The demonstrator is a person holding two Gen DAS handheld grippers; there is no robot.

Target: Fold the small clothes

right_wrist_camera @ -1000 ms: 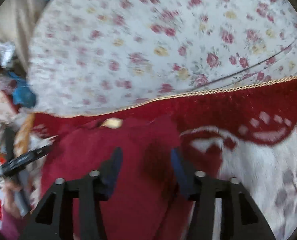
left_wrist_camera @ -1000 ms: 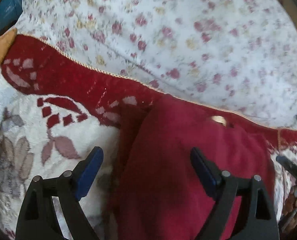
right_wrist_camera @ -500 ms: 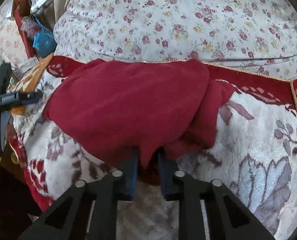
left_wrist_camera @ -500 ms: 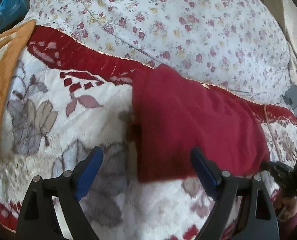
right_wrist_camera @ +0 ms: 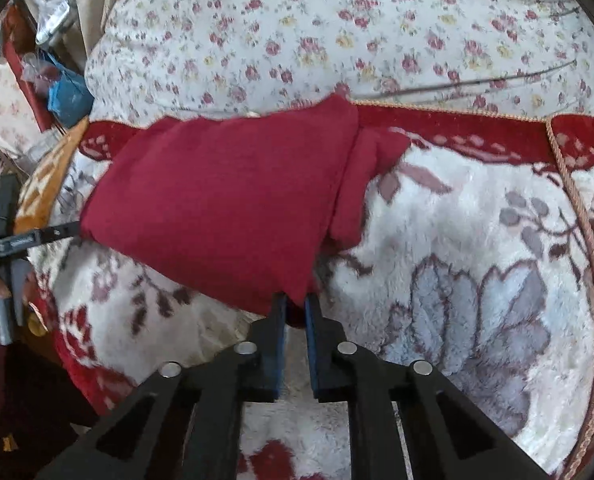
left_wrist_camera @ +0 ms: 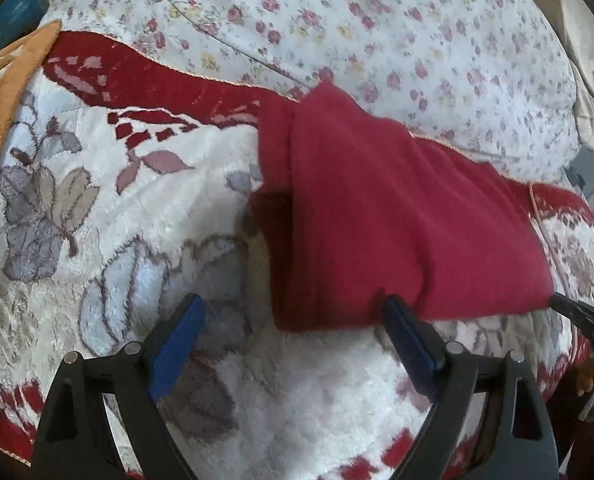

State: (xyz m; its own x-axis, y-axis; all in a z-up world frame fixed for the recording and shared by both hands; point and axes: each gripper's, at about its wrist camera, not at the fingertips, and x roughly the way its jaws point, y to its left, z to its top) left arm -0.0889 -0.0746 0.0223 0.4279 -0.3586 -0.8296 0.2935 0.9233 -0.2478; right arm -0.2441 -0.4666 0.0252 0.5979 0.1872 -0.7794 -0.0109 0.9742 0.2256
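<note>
A dark red garment (left_wrist_camera: 377,208) lies folded over on a white plush blanket with red borders (left_wrist_camera: 117,208). My left gripper (left_wrist_camera: 293,316) is open, its blue pads at the garment's near edge, the right pad touching the cloth. In the right wrist view the same garment (right_wrist_camera: 225,200) is held at its near corner by my right gripper (right_wrist_camera: 295,308), shut on the cloth. The left gripper shows there at the garment's far left corner (right_wrist_camera: 37,236).
A floral white quilt (left_wrist_camera: 377,32) rises behind the blanket. An orange cloth (left_wrist_camera: 9,92) lies at the left edge. Blue bags and clutter (right_wrist_camera: 65,88) sit off the bed to the left. A gold cord (right_wrist_camera: 585,220) edges the blanket on the right.
Both grippers pulled back toward me. The right gripper closed on the garment's near corner and drew it over into a fold. The left gripper stayed open.
</note>
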